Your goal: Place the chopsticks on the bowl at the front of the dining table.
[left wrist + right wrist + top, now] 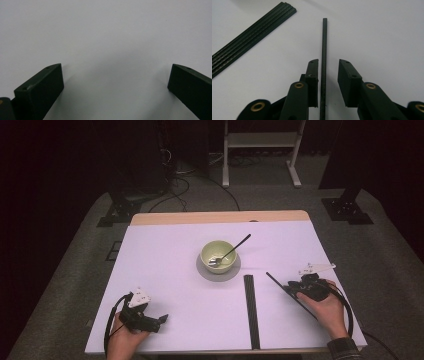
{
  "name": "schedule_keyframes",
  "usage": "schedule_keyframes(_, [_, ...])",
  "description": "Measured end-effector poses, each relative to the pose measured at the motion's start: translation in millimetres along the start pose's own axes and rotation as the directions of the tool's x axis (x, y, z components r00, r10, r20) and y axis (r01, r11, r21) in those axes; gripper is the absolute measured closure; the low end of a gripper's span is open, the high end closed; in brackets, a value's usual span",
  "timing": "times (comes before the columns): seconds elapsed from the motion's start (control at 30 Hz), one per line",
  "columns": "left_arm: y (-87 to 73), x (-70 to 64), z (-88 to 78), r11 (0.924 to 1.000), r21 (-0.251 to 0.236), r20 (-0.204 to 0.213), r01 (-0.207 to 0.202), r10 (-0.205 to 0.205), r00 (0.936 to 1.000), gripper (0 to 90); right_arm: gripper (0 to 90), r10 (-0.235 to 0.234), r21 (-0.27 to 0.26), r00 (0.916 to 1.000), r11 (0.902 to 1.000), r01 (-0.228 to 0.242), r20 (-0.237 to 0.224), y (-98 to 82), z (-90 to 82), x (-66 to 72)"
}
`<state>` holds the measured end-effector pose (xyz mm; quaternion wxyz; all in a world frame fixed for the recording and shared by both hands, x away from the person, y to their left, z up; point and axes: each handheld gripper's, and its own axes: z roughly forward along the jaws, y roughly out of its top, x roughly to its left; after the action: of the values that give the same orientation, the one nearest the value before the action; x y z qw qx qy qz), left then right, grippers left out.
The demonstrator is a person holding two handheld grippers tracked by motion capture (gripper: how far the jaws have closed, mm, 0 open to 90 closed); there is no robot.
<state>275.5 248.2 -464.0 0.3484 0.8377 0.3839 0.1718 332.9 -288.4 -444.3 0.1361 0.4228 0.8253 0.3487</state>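
Green bowl (218, 256) is sitting on a grey round saucer (202, 270) mid-table, and a fork (229, 252) is resting in it, head down in the bowl, handle leaning out over the rim toward the far right.

Right gripper (328, 72) is straddling a single thin black stick (323, 50) lying flat on the white table (165, 270). Jaws are sitting narrow around it; one pad is right against the stick or nearly so, the other is standing off with a visible gap, so nothing is clamping it yet.

High view is placing that stick (280, 287) at the right side of the table, running diagonally from near the right hand (327, 312) up toward the table centre. The right gripper view is showing its long axis running straight ahead along the jaws, far end pointing away from the gripper (305, 287).

A bundle of black sticks (251, 310) is lying just left of it, long axis running near-to-far on the table; the right gripper view is catching it (254, 35) angled off to the upper left, well apart from the single stick.

Left gripper (150, 320) is resting at the near left, and its own view is showing jaws spread wide (115, 80) over bare table.
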Motion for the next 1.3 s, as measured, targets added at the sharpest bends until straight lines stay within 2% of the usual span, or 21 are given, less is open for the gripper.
schedule_keyframes(0.4, [0.0,0.0,0.0,1.0000,0.000,0.000,0.000,0.000,1.0000,0.0,75.7,-0.007,0.032,1.0000,0.9995,0.007,-0.001,-1.0,7.3,2.8])
schedule_keyframes(0.8, [0.0,0.0,0.0,1.0000,0.000,0.000,0.000,0.000,1.0000,0.0,79.0,-0.015,0.031,0.9998,0.9994,0.014,0.013,-2.0,6.7,4.2])
schedule_keyframes(1.03, [0.0,0.0,0.0,1.0000,0.000,0.000,0.000,0.000,1.0000,0.0,85.2,-0.014,0.036,0.9997,0.9993,0.013,0.020,-2.5,5.9,2.8])
schedule_keyframes(1.3, [0.0,0.0,0.0,1.0000,0.000,0.000,0.000,0.000,1.0000,0.0,85.8,-0.008,0.037,0.9997,0.9993,0.007,0.022,-2.3,5.9,2.9])
